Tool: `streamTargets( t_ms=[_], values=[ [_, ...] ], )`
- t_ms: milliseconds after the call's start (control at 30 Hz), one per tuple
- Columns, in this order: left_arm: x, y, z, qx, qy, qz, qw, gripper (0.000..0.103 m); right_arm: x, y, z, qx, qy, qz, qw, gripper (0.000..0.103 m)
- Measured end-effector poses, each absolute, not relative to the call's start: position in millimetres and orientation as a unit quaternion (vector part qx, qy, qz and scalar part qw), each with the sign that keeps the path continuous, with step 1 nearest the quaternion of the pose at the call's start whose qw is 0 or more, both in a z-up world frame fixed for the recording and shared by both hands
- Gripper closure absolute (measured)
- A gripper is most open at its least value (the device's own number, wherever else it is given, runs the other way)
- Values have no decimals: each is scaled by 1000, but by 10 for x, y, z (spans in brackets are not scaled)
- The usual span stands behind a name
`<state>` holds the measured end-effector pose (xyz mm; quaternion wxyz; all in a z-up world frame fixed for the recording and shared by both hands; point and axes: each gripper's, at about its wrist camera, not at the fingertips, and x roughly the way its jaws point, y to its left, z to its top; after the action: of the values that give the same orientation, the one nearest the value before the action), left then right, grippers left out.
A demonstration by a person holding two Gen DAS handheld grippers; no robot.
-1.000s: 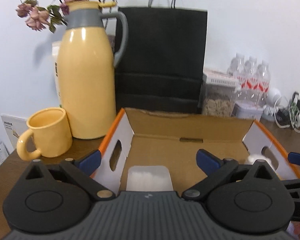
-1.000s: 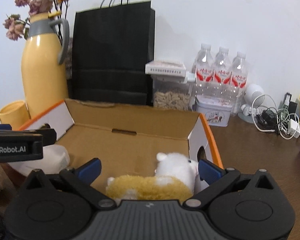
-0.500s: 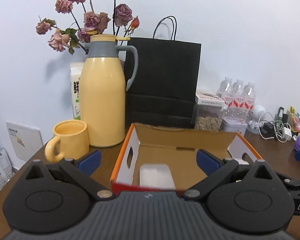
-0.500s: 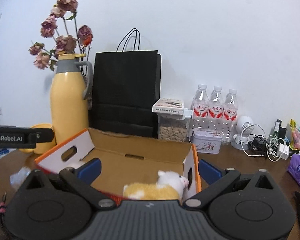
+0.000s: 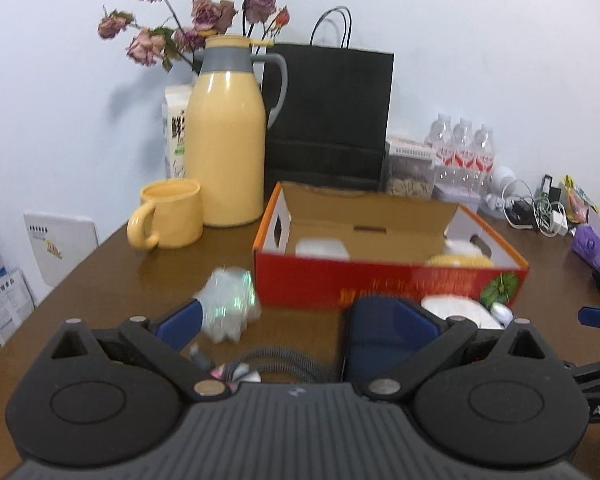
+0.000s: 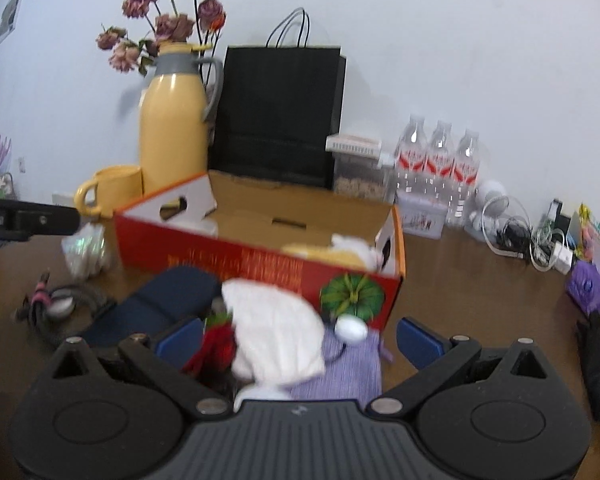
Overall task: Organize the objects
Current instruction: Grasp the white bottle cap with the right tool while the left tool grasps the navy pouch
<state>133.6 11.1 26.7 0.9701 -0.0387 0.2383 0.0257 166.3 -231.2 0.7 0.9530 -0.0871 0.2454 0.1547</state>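
— What do the tools look like?

— The left gripper (image 5: 306,318) has a grey ribbed body in the middle, flanked by two black round housings with triangular cut-outs. Black linkage arms with silver screw heads lead to blue fingers (image 5: 180,320).

— And the other?

— The right gripper (image 6: 300,338) is built the same: ribbed grey centre, black discs, silver rivets, blue fingers (image 6: 418,342). A small white mark sits on each ribbed top edge.

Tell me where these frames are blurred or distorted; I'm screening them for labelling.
Left wrist view: the crinkly plastic packet is motion-smeared, the yellow thermos fairly sharp, and fisheye darkens the corners. Right wrist view: softer overall, print on the red cardboard box unreadable, the white cloth blurred.
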Motion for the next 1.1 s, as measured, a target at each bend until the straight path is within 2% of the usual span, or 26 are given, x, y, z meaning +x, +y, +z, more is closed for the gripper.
streamTargets(
  t_ms=[233, 300, 367, 500, 633, 1100],
  values=[
    [1139, 96, 118, -39, 257, 22, 965, 0, 1627, -2373, -256, -82, 286, 145, 944, 0],
    [1113, 80, 110, -39, 260, 24, 965, 0, 1645, -2391, -300, -79, 292, 146, 942, 6],
    [1076, 74, 106, -39, 260, 25, 964, 0, 1669, -2397, -339, -74, 297, 143, 941, 21],
    [1055, 68, 103, -38, 261, 24, 964, 0, 1725, -2408, -393, -57, 305, 156, 938, 34],
    [1075, 50, 79, -40, 264, 25, 963, 0, 1795, -2423, -452, -28, 318, 181, 930, 62],
    [1203, -48, 8, -28, 274, 15, 961, 0, 1655, -2388, -384, -45, 258, 163, 951, 64]
  ],
)
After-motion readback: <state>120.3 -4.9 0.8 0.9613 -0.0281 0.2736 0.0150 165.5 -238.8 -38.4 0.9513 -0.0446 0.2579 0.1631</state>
